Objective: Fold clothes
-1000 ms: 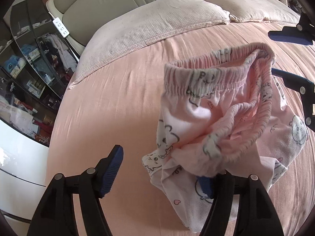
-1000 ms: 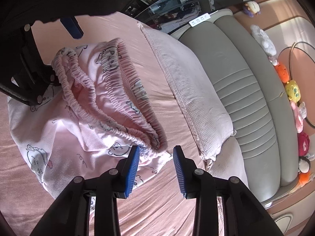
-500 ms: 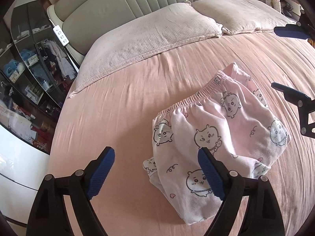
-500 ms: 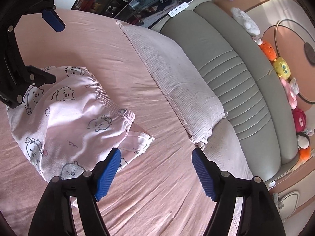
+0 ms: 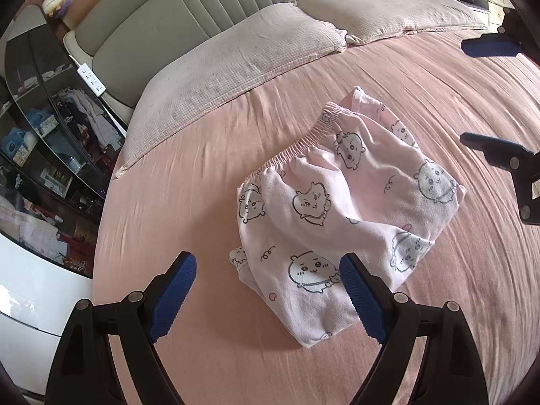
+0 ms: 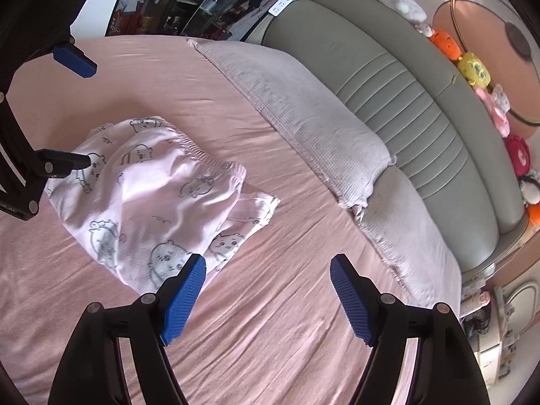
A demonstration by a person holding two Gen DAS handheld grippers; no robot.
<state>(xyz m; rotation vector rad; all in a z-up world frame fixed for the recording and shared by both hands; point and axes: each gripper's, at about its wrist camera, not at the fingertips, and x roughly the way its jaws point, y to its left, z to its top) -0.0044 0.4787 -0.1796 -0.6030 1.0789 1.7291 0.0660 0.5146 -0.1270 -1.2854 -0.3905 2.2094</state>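
Observation:
Pink pyjama shorts [image 5: 341, 202] printed with cartoon animals lie folded on the pink bed sheet [image 5: 189, 175], elastic waistband toward the pillows. My left gripper [image 5: 266, 290] hovers above their near corner, open, nothing between its blue pads. In the right wrist view the same shorts [image 6: 152, 199] lie left of centre. My right gripper [image 6: 268, 290] is open and empty over bare sheet beside them. Each gripper shows in the other's view: the right one [image 5: 486, 94] at the right edge, the left one [image 6: 81, 111] at the left edge.
Two beige pillows [image 5: 243, 57] lie against a padded grey headboard [image 5: 189, 6]. A dark glass cabinet [image 5: 44, 128] stands left of the bed. Soft toys [image 6: 472, 67] line the ledge behind the headboard. Bare sheet [image 6: 270, 354] surrounds the shorts.
One second ago both grippers held the bunched shorts up. They let go, the shorts dropped flat and folded on the sheet, and both grippers opened wide and drew back.

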